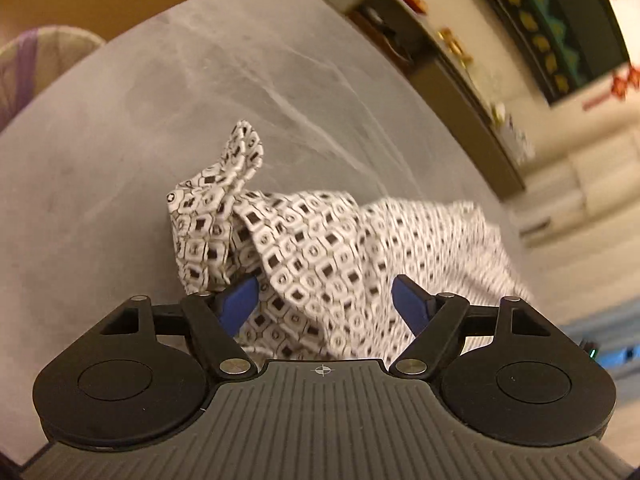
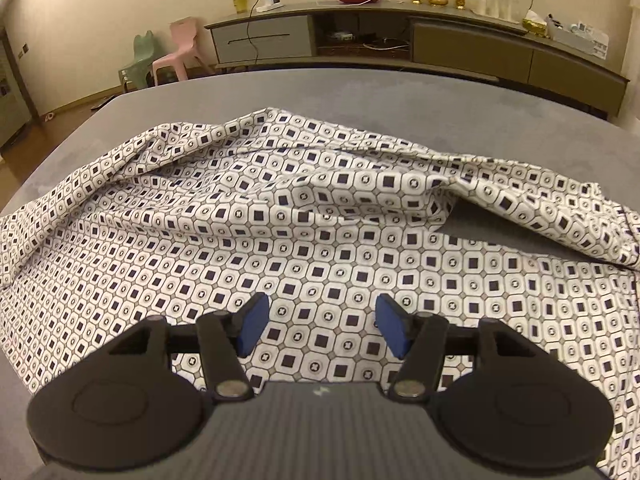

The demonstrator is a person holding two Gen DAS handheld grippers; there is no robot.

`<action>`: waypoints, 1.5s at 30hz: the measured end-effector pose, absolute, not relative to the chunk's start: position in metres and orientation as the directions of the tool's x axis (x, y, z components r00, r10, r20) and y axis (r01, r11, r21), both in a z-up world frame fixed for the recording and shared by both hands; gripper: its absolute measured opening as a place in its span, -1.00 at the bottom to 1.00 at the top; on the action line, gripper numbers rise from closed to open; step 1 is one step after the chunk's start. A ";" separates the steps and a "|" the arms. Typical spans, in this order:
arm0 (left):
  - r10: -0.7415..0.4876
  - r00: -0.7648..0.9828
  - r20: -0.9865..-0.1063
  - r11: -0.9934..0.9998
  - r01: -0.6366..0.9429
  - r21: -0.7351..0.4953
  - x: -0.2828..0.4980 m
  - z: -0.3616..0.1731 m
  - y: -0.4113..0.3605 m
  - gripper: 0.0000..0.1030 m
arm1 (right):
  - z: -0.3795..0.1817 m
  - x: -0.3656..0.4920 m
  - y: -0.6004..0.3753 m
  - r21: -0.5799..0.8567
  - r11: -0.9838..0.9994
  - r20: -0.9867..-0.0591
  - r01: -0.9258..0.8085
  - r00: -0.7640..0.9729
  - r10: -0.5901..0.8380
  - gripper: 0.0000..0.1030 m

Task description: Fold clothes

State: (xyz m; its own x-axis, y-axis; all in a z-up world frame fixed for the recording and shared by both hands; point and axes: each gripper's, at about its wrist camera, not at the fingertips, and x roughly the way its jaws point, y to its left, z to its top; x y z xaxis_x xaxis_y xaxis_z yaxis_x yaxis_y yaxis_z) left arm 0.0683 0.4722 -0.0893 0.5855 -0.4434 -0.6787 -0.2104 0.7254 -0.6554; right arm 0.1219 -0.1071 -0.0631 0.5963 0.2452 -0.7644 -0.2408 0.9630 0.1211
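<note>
In the left wrist view, the left gripper (image 1: 324,300) has its blue-padded jaws spread wide, and nothing is pinched between them; a bunched, peaked end of the white cotton-like garment printed with small dark squares and rings (image 1: 304,248) rises just ahead of the fingers, with more of the cloth falling away to the right, blurred. That end sits crumpled on the grey, faintly streaked tabletop (image 1: 120,152), and whether the left pad touches the fabric cannot be told. In the right wrist view, the right gripper (image 2: 320,326) is likewise wide open and holding nothing, poised just above the cloth near its closer edge. Here the same patterned garment (image 2: 248,216) is spread loosely across most of the grey table (image 2: 360,96), wrinkled, with one flap turned over at the right so that a wedge of bare table shows beneath it. Beyond the table stand a long low grey-and-olive sideboard (image 2: 472,46) and two small plastic chairs, one pink (image 2: 176,56). By my reading the folding has barely begun: no clean fold is visible, the cloth needs flattening, and every fold remains to be made.
</note>
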 end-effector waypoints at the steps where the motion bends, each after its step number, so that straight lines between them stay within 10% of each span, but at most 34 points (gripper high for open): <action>1: -0.443 0.581 -0.682 0.722 -0.220 -0.656 0.073 -0.092 0.470 0.17 | -0.064 0.122 -0.107 0.120 0.962 -0.765 -0.245 0.595 0.247 0.18; 5: -0.411 0.567 -0.714 0.724 -0.274 -0.633 0.087 -0.101 0.463 -0.17 | -0.063 0.120 -0.105 0.119 0.959 -0.765 -0.258 0.592 0.255 0.17; 8: -0.368 0.585 -0.723 0.730 -0.300 -0.615 0.085 -0.103 0.462 -0.94 | -0.061 0.120 -0.105 0.110 0.958 -0.761 -0.263 0.598 0.251 0.17; 12: -0.244 0.682 -0.689 0.893 -0.118 -0.433 0.076 -0.057 0.430 -1.00 | -0.062 0.119 -0.105 0.115 0.958 -0.763 -0.264 0.594 0.255 0.17; 16: -0.187 0.871 -0.455 0.982 0.171 -0.076 0.067 0.042 0.365 -1.00 | -0.065 0.120 -0.106 0.113 0.959 -0.762 -0.261 0.596 0.253 0.17; 21: 0.025 0.990 -0.140 0.988 -0.003 0.157 0.126 0.105 0.372 -1.00 | -0.067 0.123 -0.109 0.107 0.960 -0.758 -0.259 0.603 0.247 0.17; 27: 0.294 0.722 -0.627 0.941 -0.335 0.056 0.227 0.005 0.448 -1.00 | -0.067 0.123 -0.113 0.100 0.958 -0.769 -0.270 0.589 0.247 0.18; 30: 0.178 0.747 -0.641 0.935 -0.330 -0.126 0.183 -0.025 0.450 -0.47 | -0.067 0.123 -0.114 0.095 0.955 -0.775 -0.281 0.581 0.248 0.21; 34: 0.052 0.739 -0.671 0.957 -0.230 -0.179 0.126 -0.054 0.431 -0.34 | -0.068 0.121 -0.115 0.087 0.954 -0.780 -0.286 0.577 0.244 0.26; 45: 0.211 0.677 -0.705 0.977 -0.172 0.127 0.127 -0.125 0.402 -0.29 | -0.073 0.114 -0.102 0.029 0.952 -0.777 -0.306 0.592 0.214 0.51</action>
